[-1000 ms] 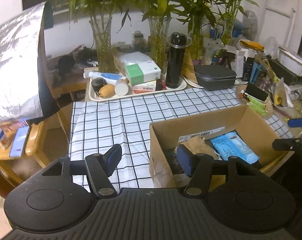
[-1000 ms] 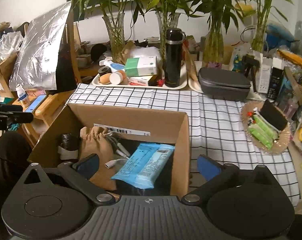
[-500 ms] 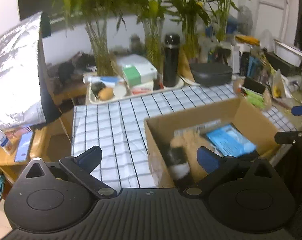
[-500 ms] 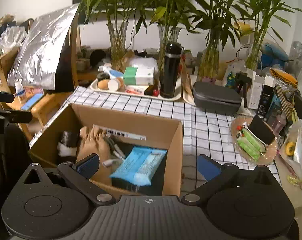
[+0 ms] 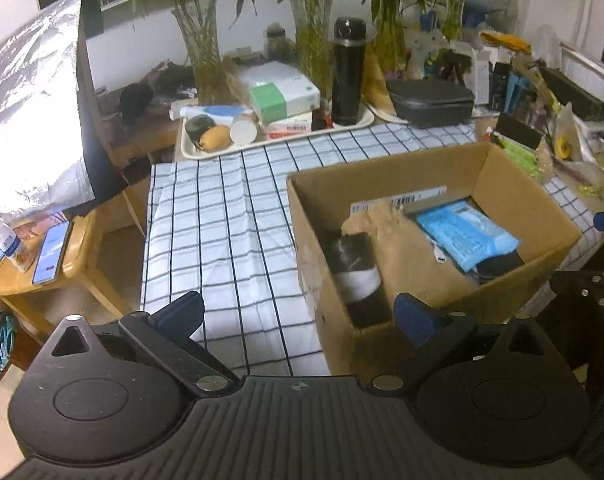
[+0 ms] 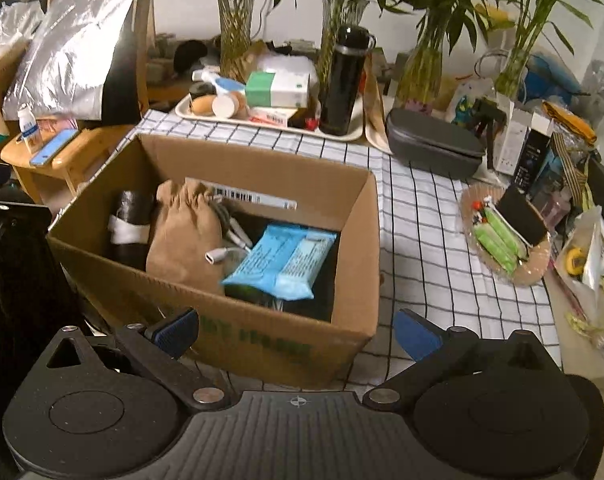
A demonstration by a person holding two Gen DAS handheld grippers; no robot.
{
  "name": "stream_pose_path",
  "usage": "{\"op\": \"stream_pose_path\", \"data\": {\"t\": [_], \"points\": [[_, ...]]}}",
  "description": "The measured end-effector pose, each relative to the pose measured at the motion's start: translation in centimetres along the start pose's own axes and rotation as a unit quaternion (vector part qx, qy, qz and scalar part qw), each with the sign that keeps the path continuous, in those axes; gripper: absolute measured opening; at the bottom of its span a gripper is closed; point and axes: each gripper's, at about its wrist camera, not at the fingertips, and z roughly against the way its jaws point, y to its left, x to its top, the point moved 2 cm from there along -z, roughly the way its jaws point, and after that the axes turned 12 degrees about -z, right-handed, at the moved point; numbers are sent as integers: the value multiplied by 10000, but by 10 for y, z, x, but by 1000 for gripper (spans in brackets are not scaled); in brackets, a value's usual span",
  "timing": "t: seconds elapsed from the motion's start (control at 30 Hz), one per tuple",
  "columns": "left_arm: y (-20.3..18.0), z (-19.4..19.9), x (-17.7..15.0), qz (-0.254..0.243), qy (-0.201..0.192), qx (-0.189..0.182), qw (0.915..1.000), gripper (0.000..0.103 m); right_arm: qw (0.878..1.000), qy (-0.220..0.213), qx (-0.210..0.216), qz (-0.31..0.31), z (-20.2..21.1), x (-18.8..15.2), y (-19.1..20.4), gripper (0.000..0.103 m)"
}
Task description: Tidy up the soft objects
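An open cardboard box (image 5: 513,200) (image 6: 242,340) stands on the checked tablecloth (image 5: 222,220). Inside it lie a black-and-white rolled soft item (image 5: 353,276) (image 6: 130,224), a tan cloth pouch (image 5: 397,240) (image 6: 182,232) and a blue soft pack (image 5: 465,232) (image 6: 282,260), with a white cable adapter (image 6: 222,256) between them. My left gripper (image 5: 298,314) hangs open over the box's near left corner, nothing between its fingers. My right gripper (image 6: 298,330) is open too, in front of the box's near wall and holding nothing.
At the back, a tray (image 5: 198,152) carries small boxes and a black flask (image 5: 347,76). Glass vases with plants, a grey case (image 6: 433,148) and a wicker basket of green packets (image 6: 505,240) crowd the right. A foil bag (image 5: 30,120) and a wooden stool (image 5: 78,256) stand left.
The left jaws have spread wide. The black-and-white roll settled against the box's left wall. Both views have drawn back from the box, which now sits farther from the fingers.
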Motion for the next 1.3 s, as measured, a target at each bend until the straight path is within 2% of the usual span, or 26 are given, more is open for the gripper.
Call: {"op": "stream_pose_path", "data": {"t": [0.47,1.3], "points": [[-9,-7,-4,-102,305,-69,9995,103,9995,296,-92,21,-10,-4,1,103],[-10,-7,-3,-118,298,-37,9995,103,9995,287,-86,-36,-11,-3,-3,103]]}}
